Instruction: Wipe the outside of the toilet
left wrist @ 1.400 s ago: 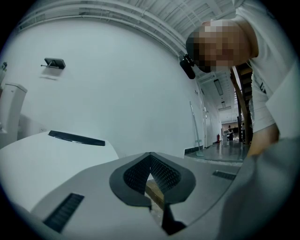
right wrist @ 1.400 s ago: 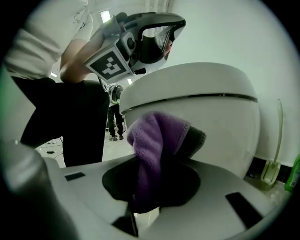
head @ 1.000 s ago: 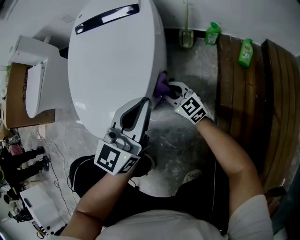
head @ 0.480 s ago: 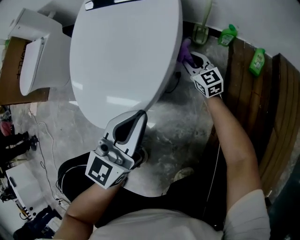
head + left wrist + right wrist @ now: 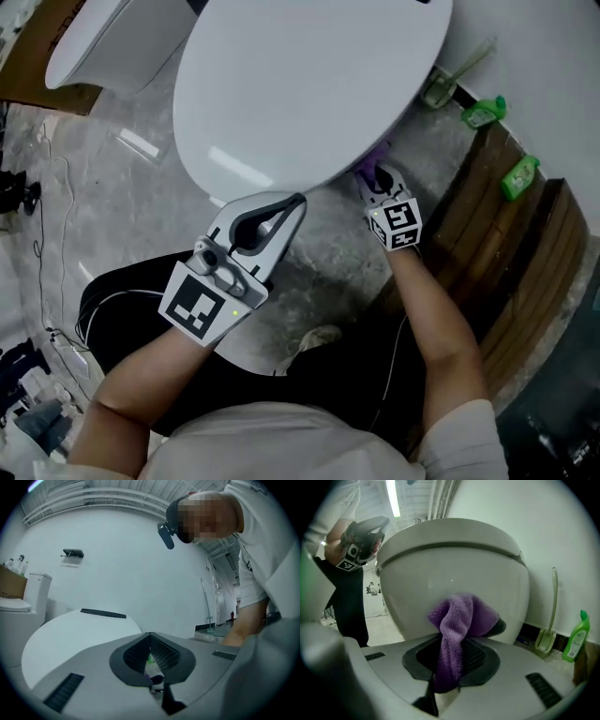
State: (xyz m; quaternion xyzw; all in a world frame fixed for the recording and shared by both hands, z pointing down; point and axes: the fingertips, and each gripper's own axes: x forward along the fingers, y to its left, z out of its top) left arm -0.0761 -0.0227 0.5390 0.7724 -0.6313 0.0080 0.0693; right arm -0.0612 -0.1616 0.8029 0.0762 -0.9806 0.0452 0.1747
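Right gripper [image 5: 373,180] wiping the toilet [image 5: 309,94] bowl with a purple cloth [image 5: 458,623].
The right jaws are clenched on the cloth, whose bunched end presses against the outer wall of the bowl just below the lid rim, on the toilet's right side. The left gripper [image 5: 286,211] hovers at the toilet's front edge, jaws closed together with nothing between them. Two green bottles [image 5: 483,112] and a brush holder [image 5: 439,91] stand by the wall right of the toilet.
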